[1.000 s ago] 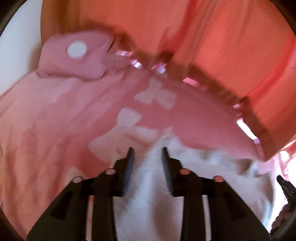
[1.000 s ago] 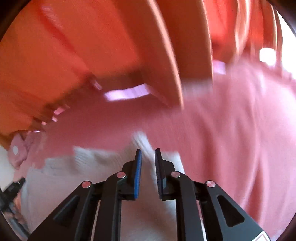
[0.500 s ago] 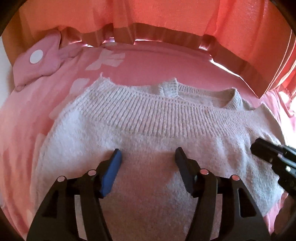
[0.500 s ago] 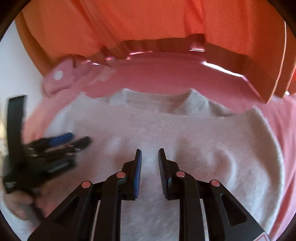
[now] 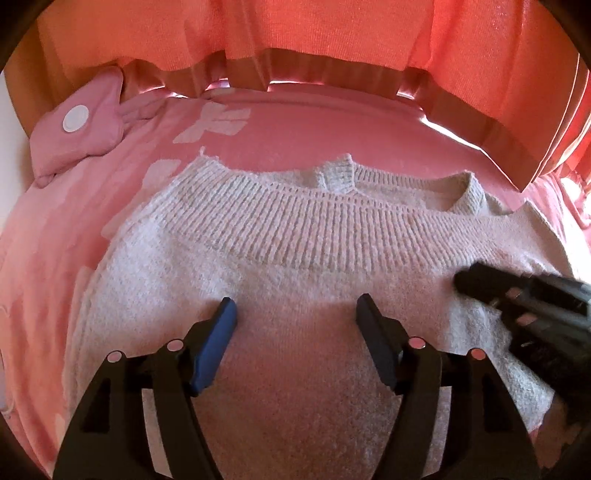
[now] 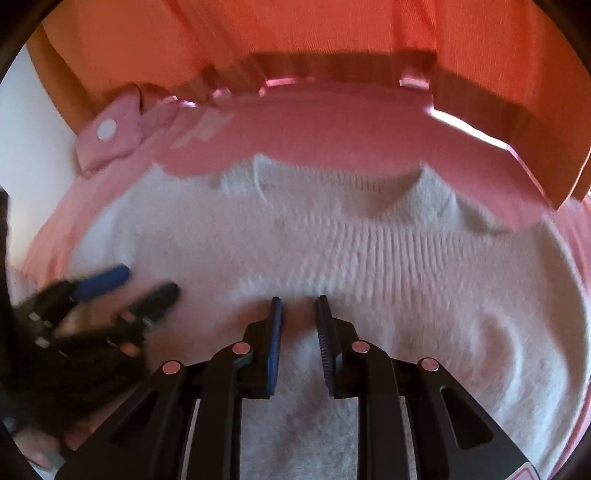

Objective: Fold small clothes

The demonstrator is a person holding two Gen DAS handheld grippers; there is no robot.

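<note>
A white knit sweater [image 5: 295, 266] lies folded on the pink bedspread [image 5: 55, 229], its ribbed hem lying across just short of the far collar. The left gripper [image 5: 293, 314] hovers spread wide; the right gripper [image 6: 298, 314] is parted slightly, empty. Next, I'd pinch one side edge cleanly through both layers. There's free bedspread left and far; a pink pillow [image 5: 79, 136] sits far left.

Pink bedsheet [image 5: 55, 229], pink pillow [image 5: 79, 136], orange curtain [image 5: 295, 33]

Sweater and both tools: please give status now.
Left tool open, right tool open, both empty. Sweater flat on pink sheet. Nothing in the way.
</note>
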